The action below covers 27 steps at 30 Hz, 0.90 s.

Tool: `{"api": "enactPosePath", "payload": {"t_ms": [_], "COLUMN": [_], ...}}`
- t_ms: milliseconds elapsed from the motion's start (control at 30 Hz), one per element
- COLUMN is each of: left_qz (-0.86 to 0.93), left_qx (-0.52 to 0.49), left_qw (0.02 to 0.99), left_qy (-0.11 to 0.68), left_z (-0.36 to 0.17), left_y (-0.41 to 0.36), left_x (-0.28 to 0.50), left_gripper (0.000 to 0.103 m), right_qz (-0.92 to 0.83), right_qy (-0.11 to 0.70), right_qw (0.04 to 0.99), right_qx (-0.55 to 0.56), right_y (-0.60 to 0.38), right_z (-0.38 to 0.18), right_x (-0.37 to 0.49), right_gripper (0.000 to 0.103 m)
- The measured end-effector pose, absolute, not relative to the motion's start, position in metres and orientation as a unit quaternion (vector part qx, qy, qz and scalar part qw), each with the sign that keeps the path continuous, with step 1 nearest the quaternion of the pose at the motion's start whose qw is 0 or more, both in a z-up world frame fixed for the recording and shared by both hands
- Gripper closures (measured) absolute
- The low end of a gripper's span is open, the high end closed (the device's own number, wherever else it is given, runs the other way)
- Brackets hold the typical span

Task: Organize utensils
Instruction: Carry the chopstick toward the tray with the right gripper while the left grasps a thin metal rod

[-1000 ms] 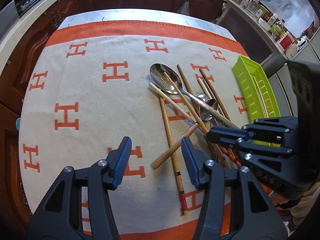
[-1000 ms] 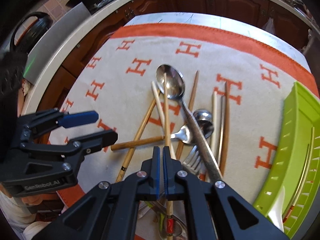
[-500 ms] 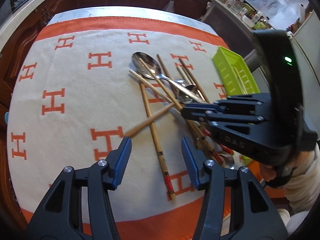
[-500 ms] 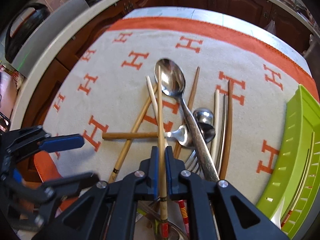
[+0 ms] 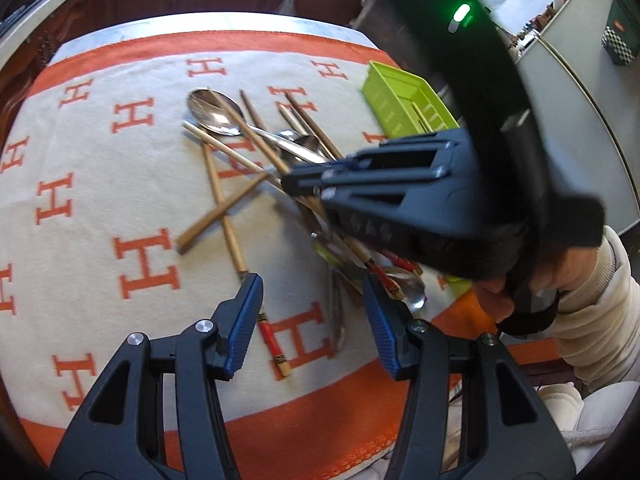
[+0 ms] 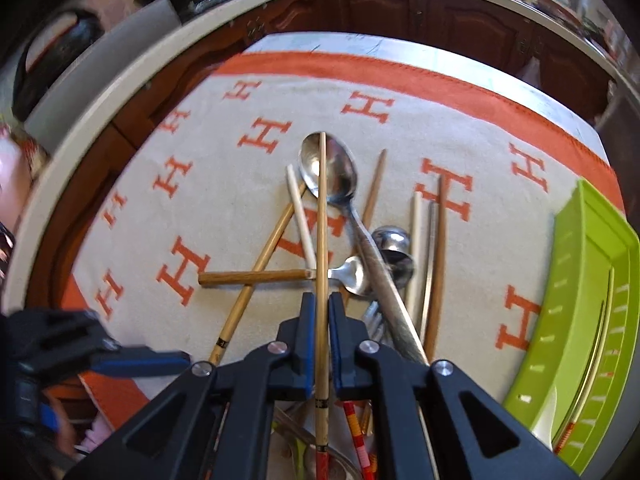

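A pile of wooden chopsticks, metal spoons and a fork lies on a cream cloth (image 6: 240, 200) with orange H marks. My right gripper (image 6: 321, 312) is shut on a bamboo chopstick (image 6: 321, 208) and holds it lengthwise above the pile, its tip over a large spoon (image 6: 332, 172). In the left wrist view the right gripper (image 5: 304, 184) sits over the pile, the chopstick (image 5: 248, 128) sticking out ahead of it. My left gripper (image 5: 312, 312) is open and empty, near the cloth's front edge, over a red-ended chopstick (image 5: 230, 236).
A lime green slotted tray (image 6: 576, 280) stands at the right of the cloth, holding a thin chopstick; it also shows in the left wrist view (image 5: 400, 100). Dark wooden cabinets (image 6: 400, 12) and a pale counter edge ring the table. A wood-handled spoon (image 6: 280, 277) lies crosswise.
My right gripper has lifted the chopstick off the pile and straightened it between the fingers. My left gripper has drawn back towards the cloth's front edge, still open.
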<state>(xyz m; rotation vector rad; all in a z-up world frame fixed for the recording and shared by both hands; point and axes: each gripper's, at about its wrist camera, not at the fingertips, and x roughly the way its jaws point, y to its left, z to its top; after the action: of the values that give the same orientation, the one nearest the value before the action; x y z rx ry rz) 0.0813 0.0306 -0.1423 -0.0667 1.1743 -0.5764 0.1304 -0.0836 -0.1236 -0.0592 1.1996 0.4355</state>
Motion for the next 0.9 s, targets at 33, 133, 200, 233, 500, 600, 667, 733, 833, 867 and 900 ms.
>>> {"api": "enactPosePath", "payload": {"t_ms": [33,133,200,233,500,600,667,733,833,867,900], "left_qz": [-0.271,-0.276,-0.274,-0.270,-0.285,-0.289,-0.290,-0.294,-0.309,-0.311,-0.313], "left_qx": [-0.034,-0.043,-0.047,-0.049,-0.091,-0.107,-0.106,-0.104,-0.107,-0.101,-0.095], "left_qw": [0.791,0.791,0.794,0.798,0.793,0.799,0.802,0.802,0.799,0.800,0.801], "left_qy": [0.547,0.545,0.541,0.537,0.531,0.516,0.511,0.510,0.506,0.504,0.502], "left_z": [-0.146,-0.156,-0.160,-0.163,-0.181,-0.177,-0.171,-0.164,-0.148,-0.141,-0.133], "left_y": [0.028,0.019,0.014,0.010,-0.005,-0.003,-0.004,-0.005,-0.008,-0.007,-0.009], "left_x": [0.082,0.084,0.086,0.088,0.101,0.101,0.099,0.097,0.094,0.093,0.091], "left_gripper": [0.054,0.054,0.055,0.058,0.097,0.101,0.101,0.101,0.101,0.101,0.101], "right_qz": [0.203,0.198,0.192,0.191,0.177,0.174,0.172,0.167,0.155,0.149,0.143], "right_qy": [0.557,0.549,0.546,0.545,0.532,0.525,0.518,0.509,0.498,0.496,0.494], "right_qw": [0.805,0.812,0.815,0.815,0.820,0.821,0.824,0.826,0.831,0.832,0.833], "right_qx": [-0.019,0.013,0.035,0.044,0.115,0.140,0.155,0.175,0.194,0.200,0.205], "right_y": [-0.089,-0.110,-0.124,-0.129,-0.169,-0.182,-0.191,-0.203,-0.223,-0.231,-0.236], "right_z": [-0.121,-0.111,-0.107,-0.105,-0.095,-0.091,-0.086,-0.079,-0.071,-0.069,-0.068], "right_x": [0.129,0.124,0.120,0.118,0.096,0.089,0.083,0.077,0.070,0.068,0.067], "right_gripper": [0.097,0.097,0.097,0.097,0.097,0.097,0.097,0.097,0.097,0.097,0.097]}}
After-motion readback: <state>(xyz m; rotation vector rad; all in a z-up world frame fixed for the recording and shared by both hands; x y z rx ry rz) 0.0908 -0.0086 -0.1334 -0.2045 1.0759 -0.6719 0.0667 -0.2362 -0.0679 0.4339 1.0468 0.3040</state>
